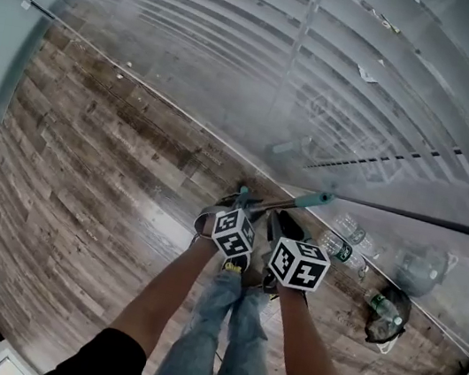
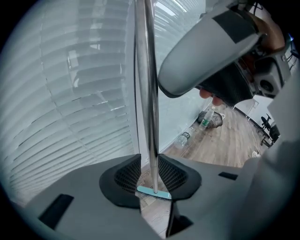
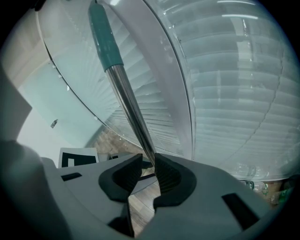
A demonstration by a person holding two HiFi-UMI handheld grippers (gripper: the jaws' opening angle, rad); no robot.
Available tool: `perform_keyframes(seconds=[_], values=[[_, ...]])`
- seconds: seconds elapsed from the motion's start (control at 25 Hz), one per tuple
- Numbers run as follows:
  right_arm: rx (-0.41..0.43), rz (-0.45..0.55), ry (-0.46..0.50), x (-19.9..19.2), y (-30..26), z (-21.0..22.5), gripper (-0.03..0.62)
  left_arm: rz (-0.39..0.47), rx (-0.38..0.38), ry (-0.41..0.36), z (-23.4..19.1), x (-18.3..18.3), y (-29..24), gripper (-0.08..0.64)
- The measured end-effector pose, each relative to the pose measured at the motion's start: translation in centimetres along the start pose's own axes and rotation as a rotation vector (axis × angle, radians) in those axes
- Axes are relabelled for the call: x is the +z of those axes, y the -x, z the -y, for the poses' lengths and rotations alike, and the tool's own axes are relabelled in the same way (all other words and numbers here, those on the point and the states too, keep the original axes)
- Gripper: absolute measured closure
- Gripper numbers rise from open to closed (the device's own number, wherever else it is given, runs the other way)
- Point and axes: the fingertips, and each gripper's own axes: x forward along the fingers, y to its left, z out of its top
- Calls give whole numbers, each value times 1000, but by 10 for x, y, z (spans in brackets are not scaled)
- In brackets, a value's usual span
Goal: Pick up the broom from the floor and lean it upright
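Where plank floor [image 1: 79, 200] meets blinds [image 1: 244, 31], right fingers [image 3: 171, 176] grip the broom [image 3: 131, 108]; left fingers [image 2: 126, 176] ring it loosely.

Upright steel broom [image 2: 149, 93], teal grip

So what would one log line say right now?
broom upright near blinds | left gripper loose around it | right gripper gripping it
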Motion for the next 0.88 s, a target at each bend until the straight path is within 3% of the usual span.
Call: perform_keyframes(seconds=[0.24, 0.36, 0.44, 0.56, 0.68, 0.8, 0.88], values=[[27, -2, 23, -5, 17, -4, 483, 17, 26, 41, -6, 1, 16, 399], [75, -5, 15, -8, 39, -14, 469, 76, 64, 118, -13, 8, 43, 399], [104, -6, 83, -6, 67, -21, 453, 154, 78, 190, -12, 19, 75, 399], [108, 0, 266, 4, 127, -32, 427, 279, 105, 259, -3, 38, 143, 399], [84, 72, 359, 31, 198, -49, 422, 354, 144, 258, 8, 58, 219, 399], [23, 217, 403, 69, 274, -63, 422, 443, 169, 255, 24, 93, 284, 399], [-13, 323, 413, 90, 326, -75, 422, 506, 178, 210, 43, 123, 323, 399]])
